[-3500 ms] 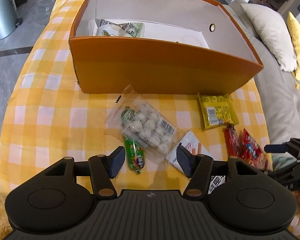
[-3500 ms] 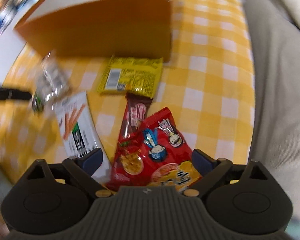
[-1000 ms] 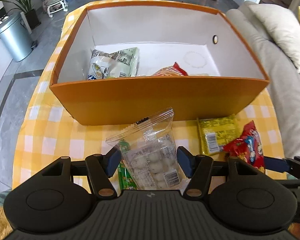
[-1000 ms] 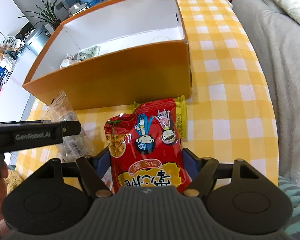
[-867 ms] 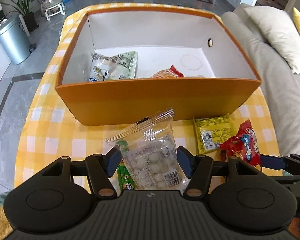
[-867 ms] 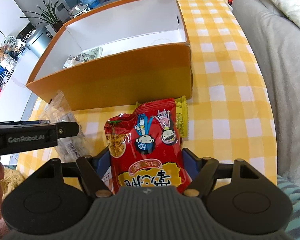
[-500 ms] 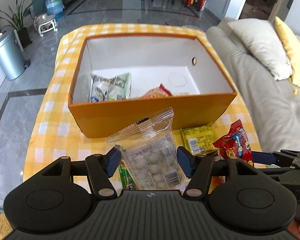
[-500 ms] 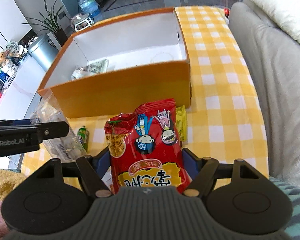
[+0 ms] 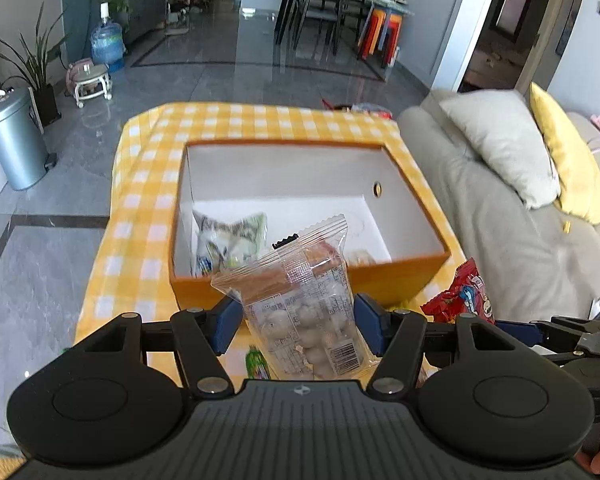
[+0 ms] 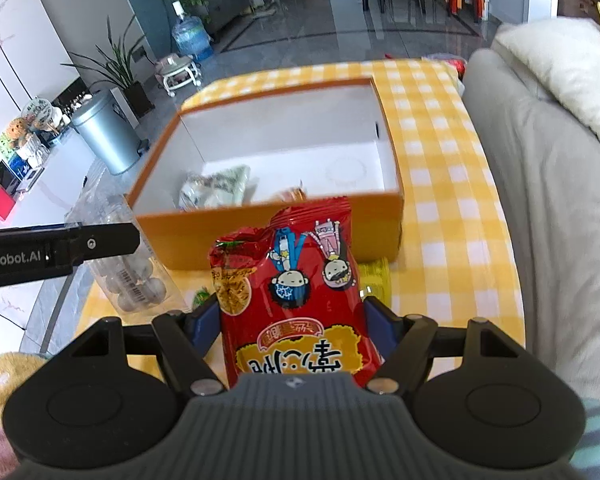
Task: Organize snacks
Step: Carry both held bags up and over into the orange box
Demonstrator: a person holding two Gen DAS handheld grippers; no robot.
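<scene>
Left claw (image 9: pixel 296 322) clamps clear bag (image 9: pixel 300 304); right claw (image 10: pixel 290 322) clamps red packet (image 10: pixel 292 296).

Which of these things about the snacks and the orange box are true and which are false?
1. The left claw grips a clear bag of white balls. True.
2. The right claw is empty. False: it is shut on a red snack packet with cartoon faces.
3. The orange box has no snacks in it. False: a green and white packet lies inside, with another snack beside it.
4. Both held snacks are up in the air, not yet inside the box. True.
5. The cloth under the box is blue with stripes. False: it is yellow and white checks.
</scene>
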